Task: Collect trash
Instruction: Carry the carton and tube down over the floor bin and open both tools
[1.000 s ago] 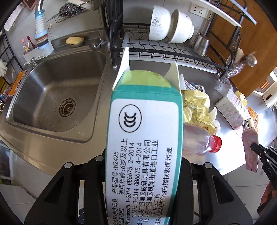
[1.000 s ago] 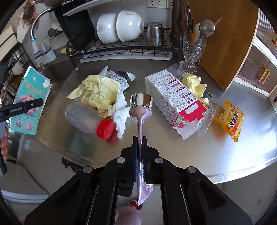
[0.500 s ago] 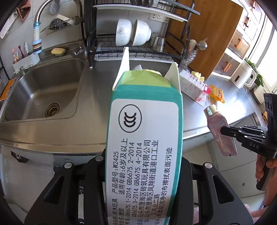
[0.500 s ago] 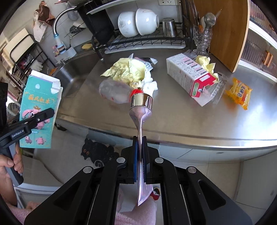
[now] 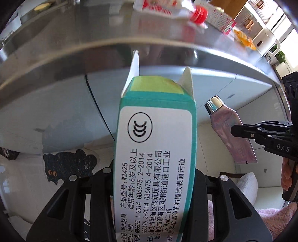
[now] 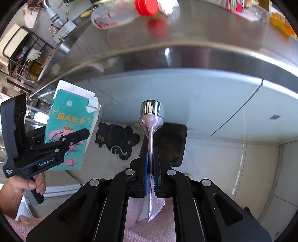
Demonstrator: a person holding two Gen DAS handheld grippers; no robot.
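A teal toy carton (image 5: 156,130) with open top flaps fills the middle of the left wrist view, and my left gripper (image 5: 154,178) is shut on its sides. To its right, my right gripper (image 5: 236,131) is shut on a flattened pink tube (image 5: 221,119) with a chrome cap. In the right wrist view the tube (image 6: 150,119) stands upright between the closed jaws of my right gripper (image 6: 151,154). At the left there, the left gripper (image 6: 82,135) clamps the carton (image 6: 72,115). Both grippers hang below the steel counter's edge (image 6: 186,57), in front of the cabinet.
A dark square container (image 6: 175,141) sits on the floor just behind the tube. A black cat-shaped mat (image 6: 115,139) lies beside it. On the counter above lie a clear bottle with a red cap (image 6: 115,14), a red-and-white box (image 5: 221,18) and an orange packet (image 5: 244,38).
Both grippers have dropped from above the counter to below its front edge, now facing the cabinet and floor. The carton and the tube stay gripped as before.
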